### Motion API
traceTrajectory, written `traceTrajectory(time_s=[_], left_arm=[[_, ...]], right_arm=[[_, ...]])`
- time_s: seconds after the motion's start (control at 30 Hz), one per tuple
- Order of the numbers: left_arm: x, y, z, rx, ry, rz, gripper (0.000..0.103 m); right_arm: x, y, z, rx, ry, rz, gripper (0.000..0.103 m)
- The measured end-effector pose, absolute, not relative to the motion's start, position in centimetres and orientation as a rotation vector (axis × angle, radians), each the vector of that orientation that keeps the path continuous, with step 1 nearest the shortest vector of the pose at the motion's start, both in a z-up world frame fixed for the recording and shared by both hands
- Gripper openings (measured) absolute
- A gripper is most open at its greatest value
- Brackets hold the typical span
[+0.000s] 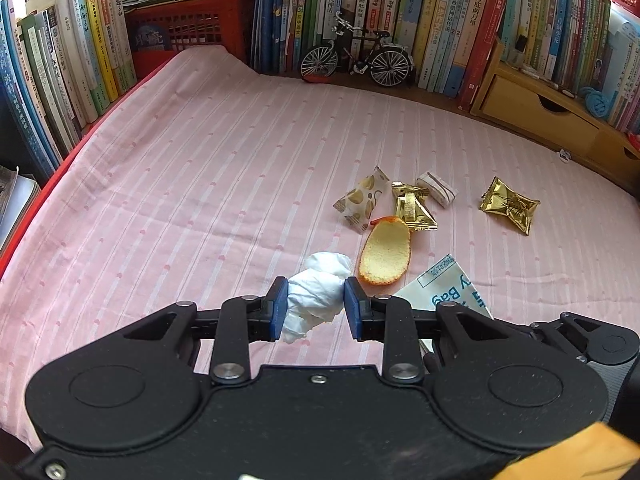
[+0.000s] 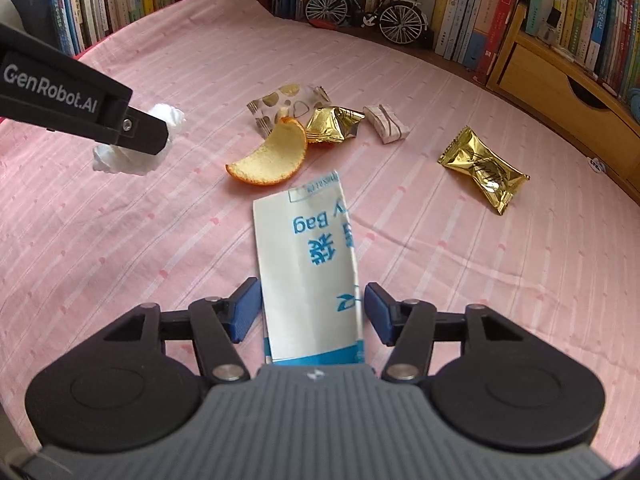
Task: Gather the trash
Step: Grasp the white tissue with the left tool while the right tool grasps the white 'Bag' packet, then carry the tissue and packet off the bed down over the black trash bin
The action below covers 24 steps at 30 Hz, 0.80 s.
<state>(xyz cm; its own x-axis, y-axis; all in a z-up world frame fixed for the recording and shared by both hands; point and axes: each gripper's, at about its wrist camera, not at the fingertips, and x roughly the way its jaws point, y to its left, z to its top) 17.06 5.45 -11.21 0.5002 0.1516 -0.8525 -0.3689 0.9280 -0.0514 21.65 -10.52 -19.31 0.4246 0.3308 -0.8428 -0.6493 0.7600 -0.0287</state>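
The left gripper [image 1: 315, 304] pinched the tissue wad [image 1: 316, 292]; the right gripper [image 2: 311, 312] stood wide around the paper bag [image 2: 308, 272] — apparently readying it for filling.

L gripper [image 1: 315, 307] low, blue pads pressed on both sides of white tissue wad [image 1: 316, 294]. R gripper [image 2: 312, 312] low, jaws apart, level.

"GenRobot.AI" on left hand-held gripper [image 2: 132, 130], "Bag" on white packet [image 2: 308, 264]

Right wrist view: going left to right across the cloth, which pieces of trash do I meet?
Crumpled tissue → orange peel → small gold wrapper → striped white wrapper → large gold wrapper. The spotted clear wrapper and the white bag overlap others, so I leave them out.
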Motion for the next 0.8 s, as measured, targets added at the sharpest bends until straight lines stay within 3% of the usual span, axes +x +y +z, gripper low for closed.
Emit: traceTrajectory(time_s=[0.03, 0.1, 0.13, 0.2, 0.5, 0.8], left_arm=[[17.0, 5.5, -11.2, -0.243, 1.0, 0.318, 0.028], [16.8, 5.5, -11.3, -0.245, 0.999, 0.316, 0.028], [16.7, 5.5, -11.4, -0.245, 0.998, 0.315, 0.028], [16.5, 5.3, -11.3, -0.245, 0.995, 0.31, 0.028], [13.5, 4.4, -10.4, -0.246, 0.957, 0.242, 0.028], [4.2, 5.4, -8.6, -0.236, 0.907, 0.126, 0.027]], right_arm=[[21.5, -10.6, -19.3, -0.381, 0.953, 0.631, 0.071], [21.1, -10.7, -19.1, -0.374, 0.962, 0.659, 0.047], [21.0, -10.7, -19.0, -0.37, 0.971, 0.669, 0.041], [20.5, -10.7, -18.7, -0.374, 0.981, 0.677, 0.009], [18.6, -12.8, -17.1, -0.228, 1.024, 0.62, 0.008], [10.9, -13.5, -13.8, -0.105, 0.98, 0.485, 0.008]])
